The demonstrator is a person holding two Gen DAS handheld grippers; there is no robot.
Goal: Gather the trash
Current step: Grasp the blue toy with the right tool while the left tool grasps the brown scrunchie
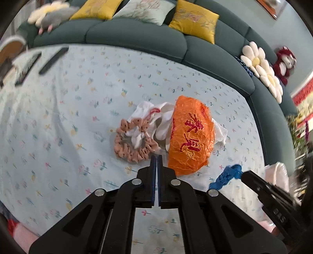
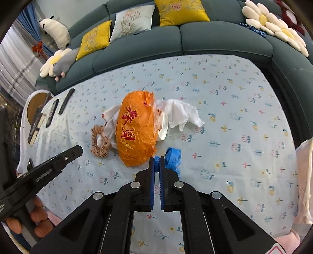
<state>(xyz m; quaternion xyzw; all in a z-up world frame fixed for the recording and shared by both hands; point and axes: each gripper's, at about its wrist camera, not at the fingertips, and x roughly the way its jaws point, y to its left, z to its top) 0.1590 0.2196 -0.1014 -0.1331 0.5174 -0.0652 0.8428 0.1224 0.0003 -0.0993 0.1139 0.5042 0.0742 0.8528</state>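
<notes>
The left gripper (image 1: 156, 156) has its jaws closed together, and they pinch the near edge of the pink scrunchie (image 1: 133, 142). The right gripper (image 2: 156, 159) is also closed, and between its pads sits a piece of the blue plastic strip (image 2: 173, 157). Both things lie on the table with the flowered cloth (image 2: 234, 117), near the middle. Between them is an orange plastic bag (image 2: 136, 131) with red characters, and beside it a crumpled white tissue (image 2: 182, 114). A dark green sofa (image 2: 215, 41) with yellow cushions (image 2: 180, 11) stands on the far side.
</notes>
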